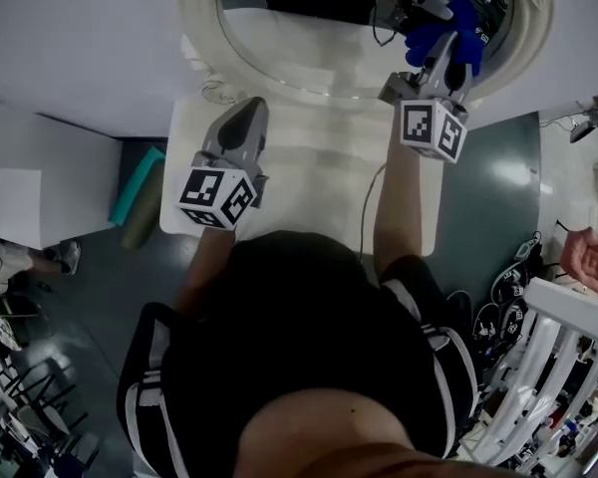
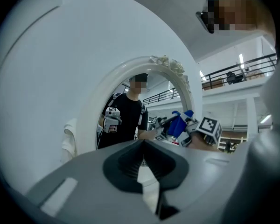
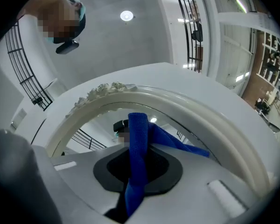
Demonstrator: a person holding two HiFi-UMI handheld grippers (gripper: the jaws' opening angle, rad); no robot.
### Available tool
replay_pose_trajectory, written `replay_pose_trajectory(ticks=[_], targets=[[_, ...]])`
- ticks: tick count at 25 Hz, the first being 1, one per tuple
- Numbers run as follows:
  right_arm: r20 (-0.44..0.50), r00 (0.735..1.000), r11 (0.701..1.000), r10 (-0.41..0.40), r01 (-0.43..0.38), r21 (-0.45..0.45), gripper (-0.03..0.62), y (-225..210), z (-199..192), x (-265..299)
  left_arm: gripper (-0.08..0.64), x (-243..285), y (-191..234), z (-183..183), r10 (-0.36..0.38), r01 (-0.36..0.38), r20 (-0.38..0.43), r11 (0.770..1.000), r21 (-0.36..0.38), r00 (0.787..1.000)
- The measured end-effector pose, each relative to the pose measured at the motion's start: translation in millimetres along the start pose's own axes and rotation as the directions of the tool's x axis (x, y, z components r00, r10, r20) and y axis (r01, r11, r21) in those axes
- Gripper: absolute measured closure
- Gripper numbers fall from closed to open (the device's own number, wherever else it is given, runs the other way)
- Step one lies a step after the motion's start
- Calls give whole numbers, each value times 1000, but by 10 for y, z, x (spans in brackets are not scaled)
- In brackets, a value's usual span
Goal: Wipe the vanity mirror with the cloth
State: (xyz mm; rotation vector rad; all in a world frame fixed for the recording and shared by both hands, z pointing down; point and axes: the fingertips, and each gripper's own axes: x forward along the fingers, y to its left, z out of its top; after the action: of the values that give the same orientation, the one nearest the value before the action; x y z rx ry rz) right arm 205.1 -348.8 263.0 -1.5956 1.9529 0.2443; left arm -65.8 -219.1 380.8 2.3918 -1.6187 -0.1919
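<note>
While the left gripper [image 1: 247,110] hangs over the white vanity top [image 1: 309,182] with its jaws pressed together on nothing, the wiping looks barely under way: no streak or cleaned patch shows on the glass. The oval vanity mirror [image 1: 309,38] is smooth and reflective inside a glossy white frame carved with flowers. At its right side, the right gripper [image 1: 445,56] pinches the soft, blue, folded cloth [image 1: 458,23], at or close to the glass.
</note>
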Motion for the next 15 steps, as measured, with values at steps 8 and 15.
replay_pose_trajectory(ticks=[8,15], targets=[[-34,993,966,111,-116,-230,566,824,109,329,551,-347,255,59,62,-61,41,998,-32,997],[-104,968,877,227,-250,-410,566,1604,-80,430,551,-671,477,81,137,-135,73,990,-37,988]])
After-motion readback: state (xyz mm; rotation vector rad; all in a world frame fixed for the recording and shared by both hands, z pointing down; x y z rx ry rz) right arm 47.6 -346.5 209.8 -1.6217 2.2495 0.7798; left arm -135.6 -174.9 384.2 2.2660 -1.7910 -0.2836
